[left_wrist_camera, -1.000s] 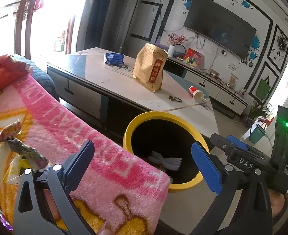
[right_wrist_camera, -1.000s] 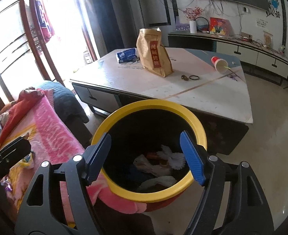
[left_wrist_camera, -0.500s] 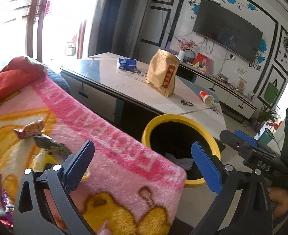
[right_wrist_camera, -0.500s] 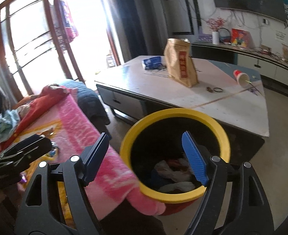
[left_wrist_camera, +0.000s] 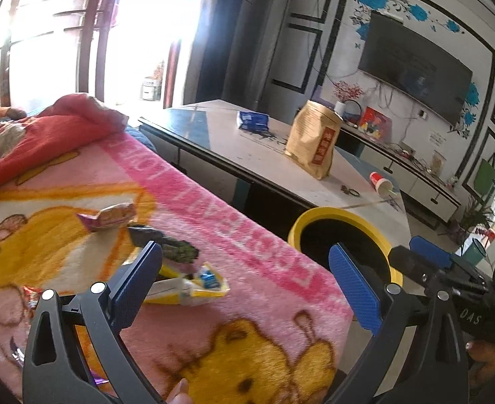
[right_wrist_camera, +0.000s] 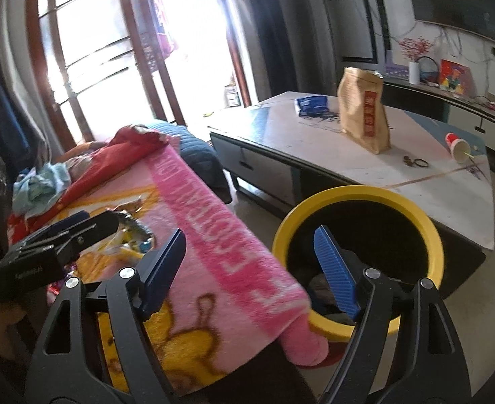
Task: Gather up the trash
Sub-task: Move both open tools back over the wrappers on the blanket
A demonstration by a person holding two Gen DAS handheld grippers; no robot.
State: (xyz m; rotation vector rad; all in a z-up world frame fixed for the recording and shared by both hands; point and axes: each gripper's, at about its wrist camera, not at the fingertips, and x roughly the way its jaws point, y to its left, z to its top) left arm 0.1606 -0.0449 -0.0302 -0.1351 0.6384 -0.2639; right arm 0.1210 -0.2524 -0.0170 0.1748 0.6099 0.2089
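Observation:
Several snack wrappers lie on the pink cartoon blanket (left_wrist_camera: 234,235): a pink one (left_wrist_camera: 107,217), a dark green one (left_wrist_camera: 166,244) and a yellow one (left_wrist_camera: 193,286). My left gripper (left_wrist_camera: 247,269) hangs open above the blanket, its left pad just over the yellow wrapper, holding nothing. The yellow-rimmed black bin (left_wrist_camera: 345,217) stands past the blanket's right edge. In the right wrist view my right gripper (right_wrist_camera: 249,239) is open and empty, over the blanket's edge beside the bin (right_wrist_camera: 315,208), which has trash inside. The left gripper (right_wrist_camera: 89,222) shows there next to the wrappers (right_wrist_camera: 129,225).
A low coffee table (right_wrist_camera: 399,175) behind the bin carries a brown paper bag (right_wrist_camera: 365,114), a blue packet (right_wrist_camera: 309,104) and a tipped red paper cup (right_wrist_camera: 456,144). A red blanket (left_wrist_camera: 45,134) is heaped at the sofa's far end. A TV cabinet lines the right wall.
Both grippers have swung left, away from the bin and over the blanket. The wrappers have come from the left edge toward the middle of the left wrist view. Both stay open.

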